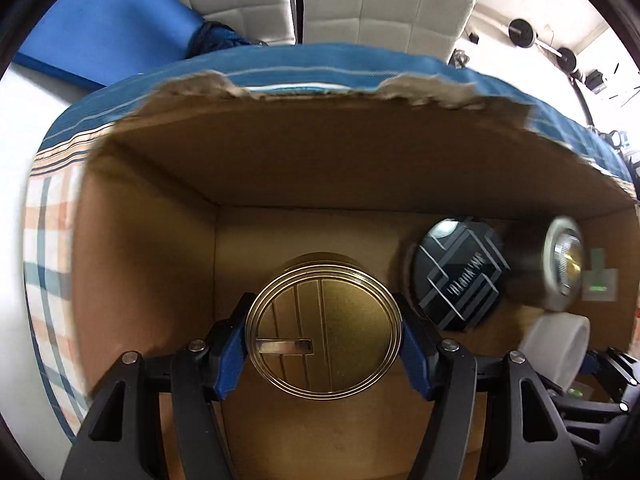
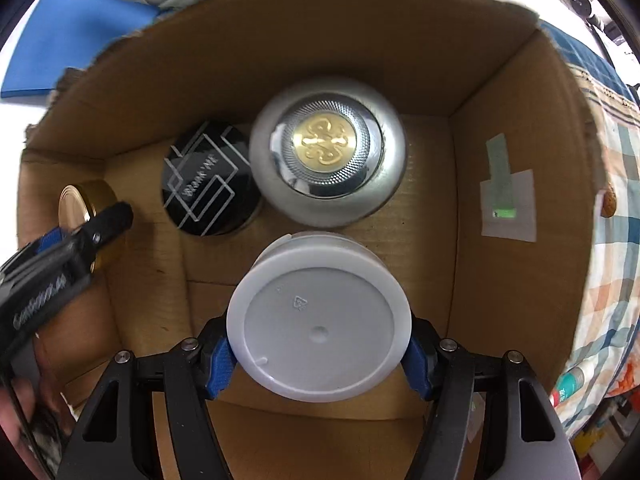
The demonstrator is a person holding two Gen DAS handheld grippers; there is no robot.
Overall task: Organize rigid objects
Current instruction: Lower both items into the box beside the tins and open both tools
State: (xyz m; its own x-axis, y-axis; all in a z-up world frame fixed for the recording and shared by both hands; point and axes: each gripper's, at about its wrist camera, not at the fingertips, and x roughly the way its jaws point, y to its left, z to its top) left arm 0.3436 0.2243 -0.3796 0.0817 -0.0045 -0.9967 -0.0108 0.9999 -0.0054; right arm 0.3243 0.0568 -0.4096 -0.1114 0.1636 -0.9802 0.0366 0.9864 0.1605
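My left gripper (image 1: 323, 336) is shut on a round gold tin (image 1: 323, 334), held inside an open cardboard box (image 1: 280, 168) near its left wall. My right gripper (image 2: 320, 334) is shut on a white plastic jar (image 2: 320, 332), also down inside the box (image 2: 500, 280). On the box floor stand a black round tin with white line art (image 2: 208, 184) and a silver jar with a gold emblem on its lid (image 2: 326, 152). The right wrist view shows the left gripper (image 2: 86, 226) gripping the gold tin (image 2: 78, 204) at the left. The black tin (image 1: 458, 276), silver jar (image 1: 560, 260) and white jar (image 1: 556, 344) appear at the right of the left wrist view.
The box sits on a blue-edged plaid cloth (image 1: 48, 256). A label with green tape (image 2: 506, 200) is stuck on the box's right wall. A blue mat (image 2: 68, 40) lies beyond the box. Dumbbells (image 1: 524, 32) lie on the floor far right.
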